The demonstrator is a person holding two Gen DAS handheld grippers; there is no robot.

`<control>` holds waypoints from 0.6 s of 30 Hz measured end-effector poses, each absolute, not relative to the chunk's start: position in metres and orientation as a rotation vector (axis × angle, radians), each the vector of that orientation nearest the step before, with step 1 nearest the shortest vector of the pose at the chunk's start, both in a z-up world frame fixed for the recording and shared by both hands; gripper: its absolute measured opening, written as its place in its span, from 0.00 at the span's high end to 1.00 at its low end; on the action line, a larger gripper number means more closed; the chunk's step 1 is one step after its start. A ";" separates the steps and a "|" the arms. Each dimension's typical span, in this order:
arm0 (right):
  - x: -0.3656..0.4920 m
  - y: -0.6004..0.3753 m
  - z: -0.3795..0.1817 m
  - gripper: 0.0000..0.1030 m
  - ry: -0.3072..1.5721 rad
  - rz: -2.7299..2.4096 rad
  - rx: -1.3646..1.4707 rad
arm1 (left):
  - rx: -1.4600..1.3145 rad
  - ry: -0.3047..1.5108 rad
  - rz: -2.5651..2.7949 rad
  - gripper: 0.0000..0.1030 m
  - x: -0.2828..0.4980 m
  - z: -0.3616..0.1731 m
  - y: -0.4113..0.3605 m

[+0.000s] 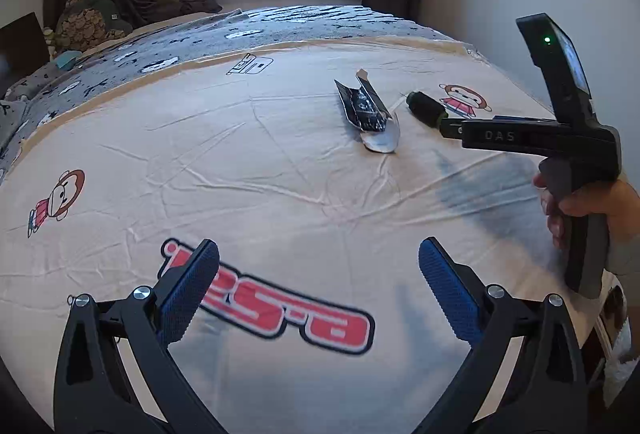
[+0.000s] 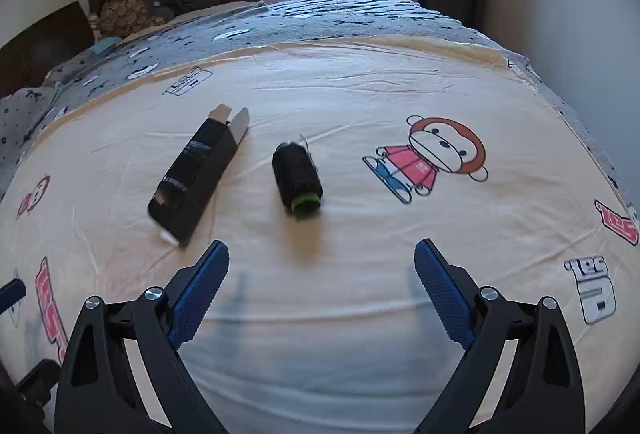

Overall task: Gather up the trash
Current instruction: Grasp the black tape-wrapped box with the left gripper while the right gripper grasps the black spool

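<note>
The bed (image 2: 360, 81) carries a cream sheet with cartoon monkeys, and behind it lies a grey blanket (image 2: 320, 17) near the window. On the sheet two pieces of trash lie untouched, so I judge the collecting is not yet begun. The black carton box (image 2: 196, 173), crushed and open at its end, lies left of the dark spool (image 2: 298, 179), near but apart. The right gripper (image 2: 320, 290) hovers just before the spool with its jaws spread and empty. The left gripper (image 1: 318, 290) is also released, well apart from the box. No bin is visible. Nothing blocks the reach.
</note>
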State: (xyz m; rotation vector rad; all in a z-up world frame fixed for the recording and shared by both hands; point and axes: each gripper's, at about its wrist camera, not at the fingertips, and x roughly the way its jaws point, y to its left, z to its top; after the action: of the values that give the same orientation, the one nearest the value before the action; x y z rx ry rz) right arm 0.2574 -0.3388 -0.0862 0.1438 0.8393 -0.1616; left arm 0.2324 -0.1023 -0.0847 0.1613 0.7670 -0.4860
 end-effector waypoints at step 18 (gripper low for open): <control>0.299 -0.390 -0.075 0.74 0.842 -0.214 0.203 | 0.133 0.793 -0.476 0.08 0.330 -0.076 -0.193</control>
State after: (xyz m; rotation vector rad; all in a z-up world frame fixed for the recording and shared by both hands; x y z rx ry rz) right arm 0.2992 -0.3904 -0.0753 0.2026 0.8420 -0.2141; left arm 0.3295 -0.1926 -0.0761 0.1334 0.7926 -0.4758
